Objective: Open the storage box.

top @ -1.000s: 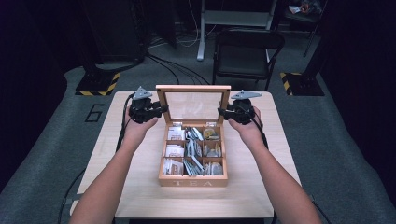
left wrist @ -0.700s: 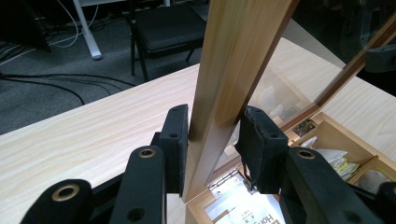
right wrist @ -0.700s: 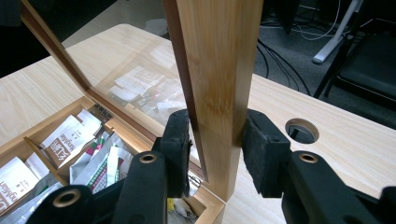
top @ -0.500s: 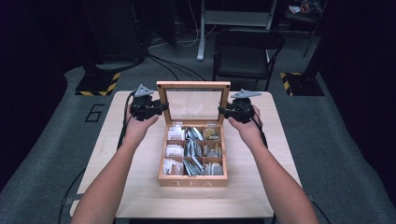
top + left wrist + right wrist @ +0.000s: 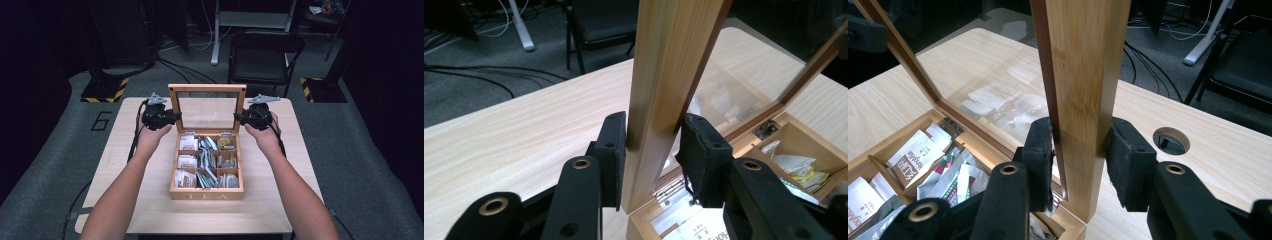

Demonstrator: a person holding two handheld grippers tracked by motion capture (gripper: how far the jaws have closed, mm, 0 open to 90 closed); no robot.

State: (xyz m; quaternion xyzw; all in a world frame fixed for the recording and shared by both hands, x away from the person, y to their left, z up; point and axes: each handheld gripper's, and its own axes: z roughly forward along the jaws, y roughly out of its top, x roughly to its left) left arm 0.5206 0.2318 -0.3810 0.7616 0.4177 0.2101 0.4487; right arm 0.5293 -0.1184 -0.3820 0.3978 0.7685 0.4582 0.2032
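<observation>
Lid [image 5: 206, 111] of tea box [image 5: 206, 192], upright at frame centre, side rails clamped by left tongs [image 5: 176, 116] and right tongs [image 5: 239, 118]; judged next: swing both together.

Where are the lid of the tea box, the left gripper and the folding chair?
lid [image 5: 207, 89], high view, on its top wooden rail.
left gripper [image 5: 651, 150], left gripper view, midway between its fingertips, at the lid's side rail.
folding chair [image 5: 262, 62], high view, on its seat.

Right gripper [image 5: 1078, 165] fingers closed slightly on lid [image 5: 1083, 75]
</observation>
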